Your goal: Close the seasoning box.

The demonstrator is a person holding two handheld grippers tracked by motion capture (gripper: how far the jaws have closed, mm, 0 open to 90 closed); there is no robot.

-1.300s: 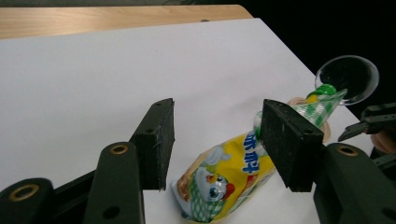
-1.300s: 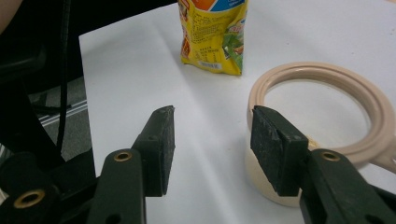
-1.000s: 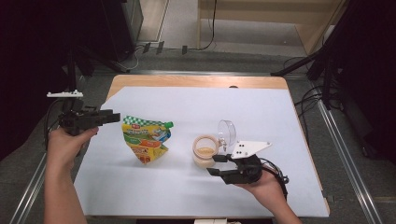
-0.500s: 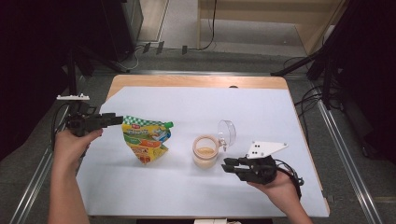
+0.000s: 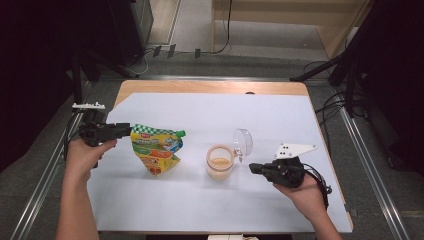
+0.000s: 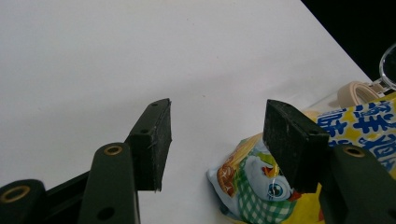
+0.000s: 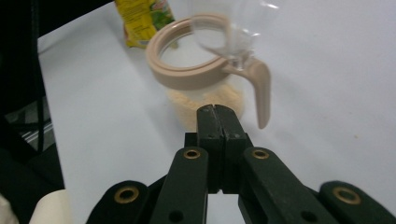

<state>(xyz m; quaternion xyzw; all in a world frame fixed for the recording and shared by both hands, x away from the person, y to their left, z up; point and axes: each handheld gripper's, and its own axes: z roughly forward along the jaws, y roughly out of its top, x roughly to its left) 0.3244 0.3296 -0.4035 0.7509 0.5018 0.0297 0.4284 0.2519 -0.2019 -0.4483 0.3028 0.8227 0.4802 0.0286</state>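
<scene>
We see the right gripper (image 5: pixel 256 168), drawn back from the lidded jar (image 5: pixel 220 161) mid-table, its jaws just closed empty; the left gripper (image 5: pixel 126 129) stands open at the pouch (image 5: pixel 155 150), ready to grasp.

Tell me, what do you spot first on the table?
The bright yellow pouch with green checks lies left of the middle of the white table. Right of it stands a clear jar with a tan rim, its lid flipped open and something tan inside. A hand-held gripper points at it, jaws shut.
</scene>
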